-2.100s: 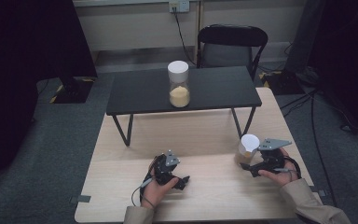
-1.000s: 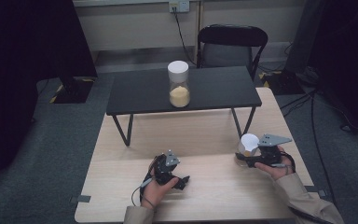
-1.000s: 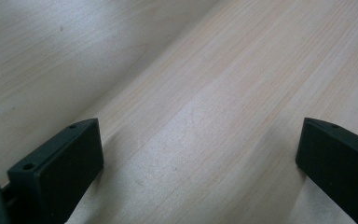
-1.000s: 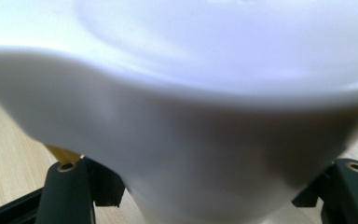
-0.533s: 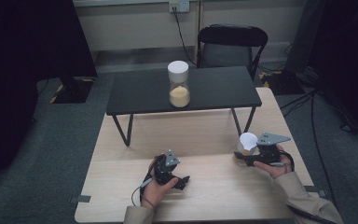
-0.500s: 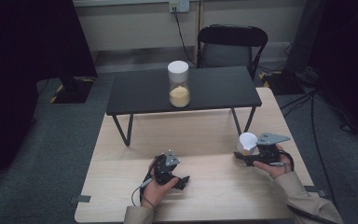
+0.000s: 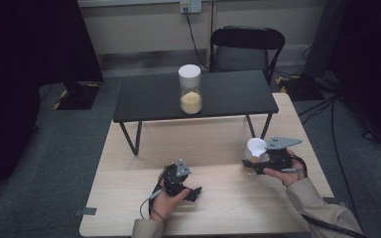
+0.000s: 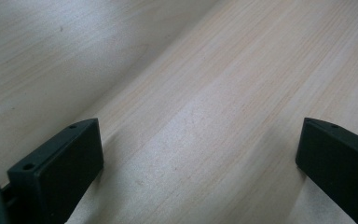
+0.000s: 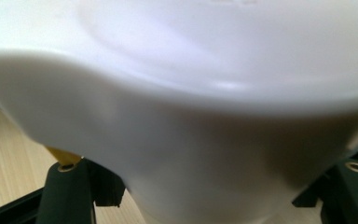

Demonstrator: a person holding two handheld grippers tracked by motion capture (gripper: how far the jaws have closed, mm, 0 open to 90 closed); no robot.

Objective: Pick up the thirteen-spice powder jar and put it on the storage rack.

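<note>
Your right tongs are clamped on the white cup, holding it near the right edge of the worktop, just above the surface as far as the high view shows. Your left tongs rest near the front edge, spread wide with nothing between them.

The cup's soft wall bulges around the jaws in the right gripper view; squeeze harder and it may buckle, ease off and it could slip. If it holds anything, tilting it would spill; you can't tell its contents from here.

Ahead, the small black table stands across the worktop's far half, with a white-lidded jar of yellow grains on it. Its raised front edge and legs lie between the cup and the jar, so lift clear before reaching forward.
</note>
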